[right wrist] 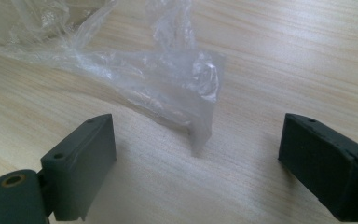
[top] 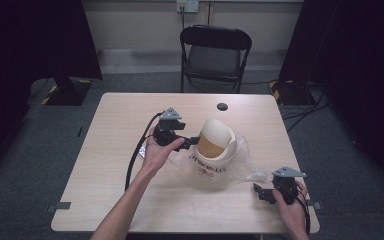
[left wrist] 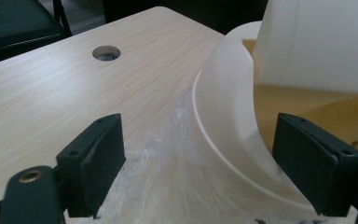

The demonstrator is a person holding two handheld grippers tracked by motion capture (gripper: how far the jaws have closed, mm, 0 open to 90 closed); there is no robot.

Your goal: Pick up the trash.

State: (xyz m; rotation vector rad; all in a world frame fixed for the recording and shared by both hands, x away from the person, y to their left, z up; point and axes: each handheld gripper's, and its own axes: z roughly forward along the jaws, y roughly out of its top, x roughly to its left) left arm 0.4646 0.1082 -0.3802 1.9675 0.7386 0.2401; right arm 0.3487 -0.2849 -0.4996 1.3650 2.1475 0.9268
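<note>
A cream bin [top: 214, 145] with a domed swing lid stands mid-table on a crumpled clear plastic bag [top: 240, 167]. My left gripper [top: 194, 141] is at the bin's left side, open. In the left gripper view the bin's rim [left wrist: 223, 130] runs between the open jaws of the left gripper [left wrist: 200, 135], with the bag [left wrist: 163, 172] bunched below it. My right gripper [top: 256, 190] rests near the table's front right, open, pointing at the bag's edge. In the right gripper view a corner of the bag [right wrist: 186, 93] lies just ahead of the open right gripper [right wrist: 198, 133], untouched.
A round cable hole [top: 222, 106] sits in the table behind the bin. A black folding chair [top: 215, 55] stands beyond the far edge. Dark curtains hang on both sides, with stand bases and cables on the floor. The left gripper's cable [top: 132, 160] trails over the table's left half.
</note>
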